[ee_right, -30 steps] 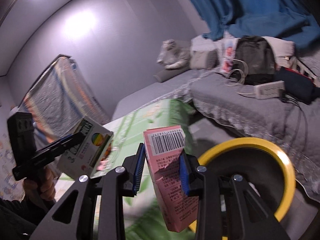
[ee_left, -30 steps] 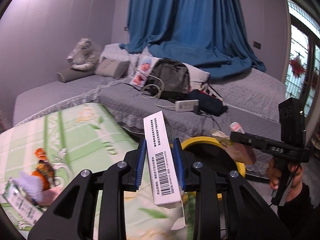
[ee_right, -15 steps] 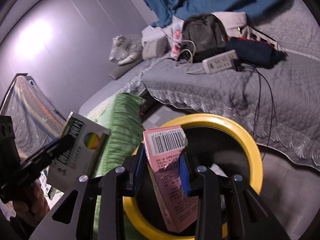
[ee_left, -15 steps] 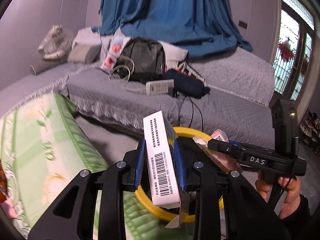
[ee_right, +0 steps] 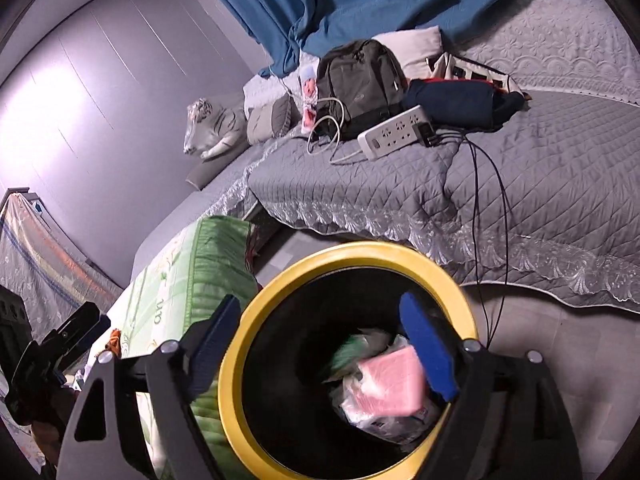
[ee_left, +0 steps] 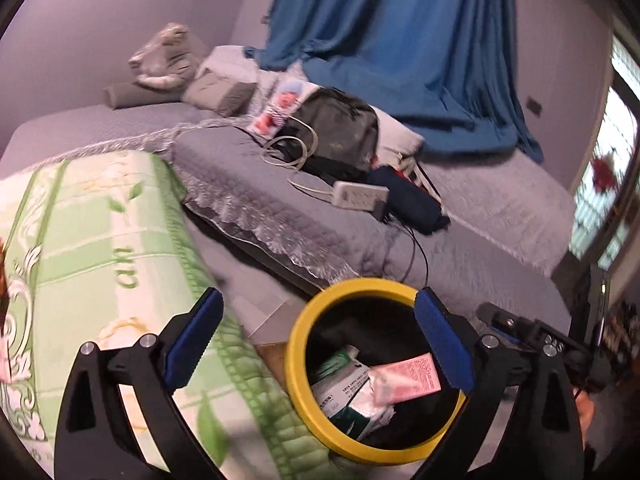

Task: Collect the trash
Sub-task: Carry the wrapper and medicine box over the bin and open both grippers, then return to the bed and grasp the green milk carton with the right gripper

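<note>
Fingers [ee_left: 192, 332] of both grippers wide apart, empty.

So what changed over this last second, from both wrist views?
Both grippers opened and released their boxes: the left gripper dropped the white carton, the right gripper the pink box, into the yellow-rimmed bin. Backpack and power strip unchanged on the bed.

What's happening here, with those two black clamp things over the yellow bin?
A person is collecting trash with a handheld gripper in each hand. Both the left gripper and the right gripper hover over the yellow-rimmed bin with jaws wide open and empty. A pink box and a white-and-green box lie inside the bin, among other wrappers.
</note>
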`<action>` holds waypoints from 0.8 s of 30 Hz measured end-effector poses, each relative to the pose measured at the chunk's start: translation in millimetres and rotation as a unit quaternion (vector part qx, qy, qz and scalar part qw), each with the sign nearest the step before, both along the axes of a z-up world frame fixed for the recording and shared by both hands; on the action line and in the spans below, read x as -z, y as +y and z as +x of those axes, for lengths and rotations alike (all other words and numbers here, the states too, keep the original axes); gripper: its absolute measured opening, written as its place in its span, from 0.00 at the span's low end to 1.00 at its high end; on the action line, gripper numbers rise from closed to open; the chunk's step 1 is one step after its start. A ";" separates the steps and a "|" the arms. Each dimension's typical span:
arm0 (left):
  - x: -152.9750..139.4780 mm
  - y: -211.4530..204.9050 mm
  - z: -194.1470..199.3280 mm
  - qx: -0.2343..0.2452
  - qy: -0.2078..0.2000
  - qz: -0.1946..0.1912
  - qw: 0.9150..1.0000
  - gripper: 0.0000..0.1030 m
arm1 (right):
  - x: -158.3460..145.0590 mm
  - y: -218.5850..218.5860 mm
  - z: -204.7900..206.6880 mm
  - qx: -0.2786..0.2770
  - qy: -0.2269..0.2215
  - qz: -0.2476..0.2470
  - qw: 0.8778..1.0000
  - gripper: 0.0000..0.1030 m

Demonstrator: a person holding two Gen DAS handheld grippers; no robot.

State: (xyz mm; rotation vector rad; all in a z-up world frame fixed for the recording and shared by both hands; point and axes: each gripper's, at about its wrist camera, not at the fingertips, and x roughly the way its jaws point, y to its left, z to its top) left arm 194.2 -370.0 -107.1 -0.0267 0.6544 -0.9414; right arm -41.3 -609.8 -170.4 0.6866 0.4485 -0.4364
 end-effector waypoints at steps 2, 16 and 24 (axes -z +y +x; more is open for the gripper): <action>-3.9 16.3 7.1 -0.021 0.009 -0.010 1.000 0.91 | -5.7 4.7 -1.3 0.000 -0.012 -0.012 1.000 0.88; -35.9 254.4 17.4 -0.211 -0.051 -0.039 0.975 0.92 | -62.5 172.6 106.1 -0.309 -0.038 -0.119 0.943 0.92; -6.8 436.6 -20.0 -0.415 -0.065 -0.035 0.907 0.92 | -66.7 368.4 204.4 -0.559 0.004 -0.160 0.813 0.92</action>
